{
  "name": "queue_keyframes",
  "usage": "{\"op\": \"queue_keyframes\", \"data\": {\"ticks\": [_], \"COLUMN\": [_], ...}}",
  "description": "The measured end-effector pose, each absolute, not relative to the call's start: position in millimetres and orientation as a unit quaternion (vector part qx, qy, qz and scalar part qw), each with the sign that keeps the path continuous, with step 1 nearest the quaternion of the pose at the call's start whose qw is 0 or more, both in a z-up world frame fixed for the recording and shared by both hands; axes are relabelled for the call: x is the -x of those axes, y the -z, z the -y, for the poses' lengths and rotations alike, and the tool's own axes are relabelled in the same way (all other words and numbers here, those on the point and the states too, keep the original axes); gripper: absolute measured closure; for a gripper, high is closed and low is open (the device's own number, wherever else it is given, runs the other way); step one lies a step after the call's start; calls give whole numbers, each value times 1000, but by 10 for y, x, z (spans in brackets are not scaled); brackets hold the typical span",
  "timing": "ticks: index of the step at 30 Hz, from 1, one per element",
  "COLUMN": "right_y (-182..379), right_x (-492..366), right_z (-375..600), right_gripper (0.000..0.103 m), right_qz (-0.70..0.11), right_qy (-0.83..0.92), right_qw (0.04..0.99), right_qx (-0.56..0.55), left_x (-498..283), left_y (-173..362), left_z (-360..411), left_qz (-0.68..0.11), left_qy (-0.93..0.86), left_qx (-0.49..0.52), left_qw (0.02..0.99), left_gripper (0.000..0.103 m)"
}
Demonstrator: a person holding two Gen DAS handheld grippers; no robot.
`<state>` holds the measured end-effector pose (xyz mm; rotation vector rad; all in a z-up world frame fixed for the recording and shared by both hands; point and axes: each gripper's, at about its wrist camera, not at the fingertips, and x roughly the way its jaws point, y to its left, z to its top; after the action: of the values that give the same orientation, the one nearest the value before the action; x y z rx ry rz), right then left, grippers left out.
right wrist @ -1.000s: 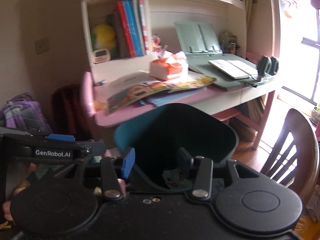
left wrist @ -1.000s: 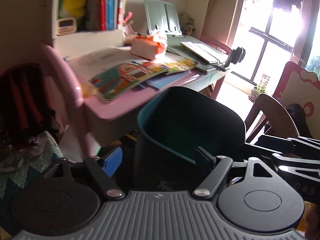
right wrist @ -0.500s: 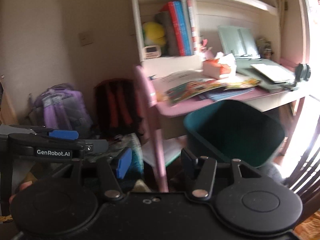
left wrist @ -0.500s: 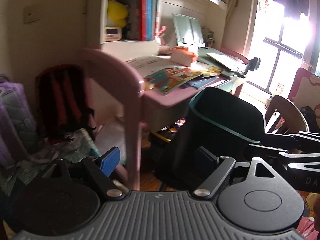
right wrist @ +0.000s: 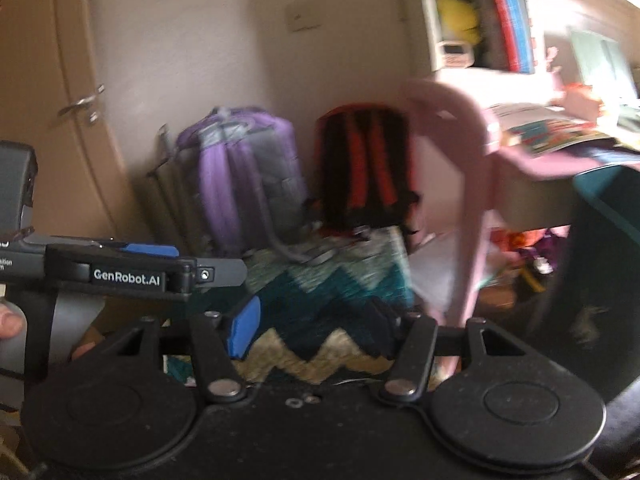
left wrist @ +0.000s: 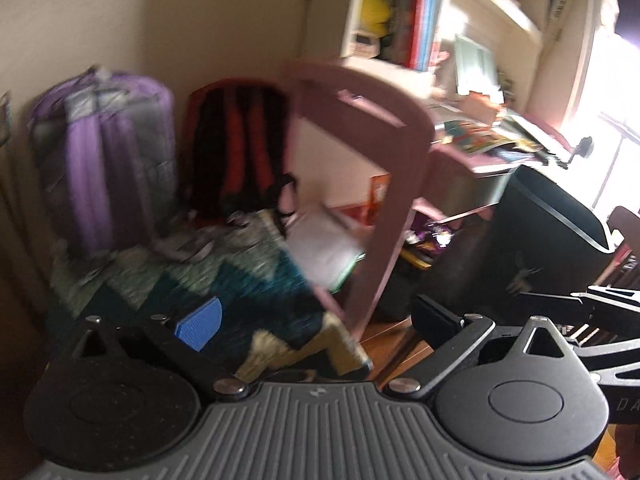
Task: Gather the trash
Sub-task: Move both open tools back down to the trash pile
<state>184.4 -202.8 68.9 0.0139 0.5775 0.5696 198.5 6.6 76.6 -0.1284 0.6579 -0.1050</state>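
while both views blur, left gripper (left wrist: pixel 316 322) fingers have just been opening and stand wide, nothing between; right gripper (right wrist: pixel 310 330) fingers likewise opening, empty. dark trash bin (left wrist: pixel 548 236) stands at right beside pink chair (left wrist: pixel 384 184), under the surface (left wrist: pixel 476 160).

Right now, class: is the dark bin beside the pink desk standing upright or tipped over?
Upright. The dark bin stands on its base, its teal rim on top and its mouth facing up, beside the pink desk.
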Motion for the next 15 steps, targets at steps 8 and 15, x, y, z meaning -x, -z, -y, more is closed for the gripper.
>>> {"op": "queue_keyframes", "data": {"ticks": [8, 15], "right_y": [-7, 846], "right_x": [-1950, -2080], "right_z": [1389, 892], "right_gripper": [42, 41], "right_qz": [-305, -352], "right_qy": [-328, -344], "right_qw": [894, 868], "right_qx": [12, 65], "left_x": [-1774, -1843], "left_y": [-155, 635], "left_z": [-838, -1359], "left_qz": [-320, -371], "left_qy": [3, -37], "left_qx": [99, 145], "left_qw": [942, 917], "left_gripper": [0, 0]}}
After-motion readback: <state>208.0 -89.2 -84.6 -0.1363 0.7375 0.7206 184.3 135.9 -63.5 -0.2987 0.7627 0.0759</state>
